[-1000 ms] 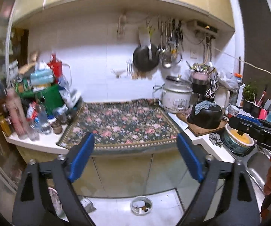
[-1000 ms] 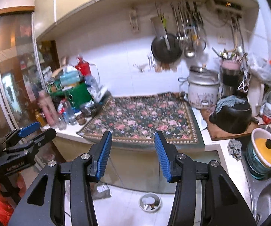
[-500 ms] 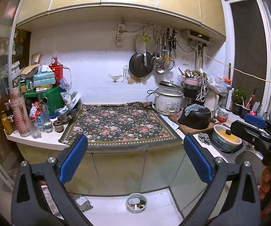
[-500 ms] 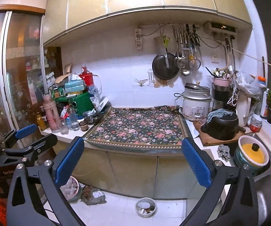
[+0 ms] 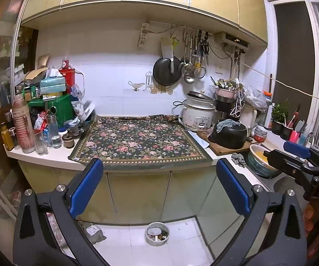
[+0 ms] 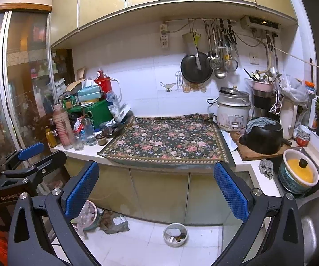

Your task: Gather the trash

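Observation:
My left gripper [image 5: 159, 188] is open and empty, held in the air in front of the kitchen counter. My right gripper [image 6: 157, 186] is also open and empty, at about the same height. On the white floor tiles below lie a crumpled grey wrapper [image 6: 117, 222], a small bowl of scraps [image 6: 175, 235] and a bin with pale trash [image 6: 88, 215]. The wrapper [image 5: 95, 232] and the bowl [image 5: 157, 236] also show in the left wrist view. The right gripper shows at the right edge of the left wrist view [image 5: 301, 159]; the left gripper shows at the left edge of the right wrist view [image 6: 33, 157].
A floral cloth [image 6: 166, 141] covers the counter. Bottles and jars [image 6: 70, 130] crowd its left end. A rice cooker [image 6: 233, 113], a black pot on a board [image 6: 263, 137] and a lidded yellow bowl [image 6: 300, 170] by the sink stand at the right. Cabinet doors [image 6: 159, 195] below.
Both grippers have opened wide from a narrower gap. Both cameras have pulled back and up from the counter, so more floor and upper cabinets show.

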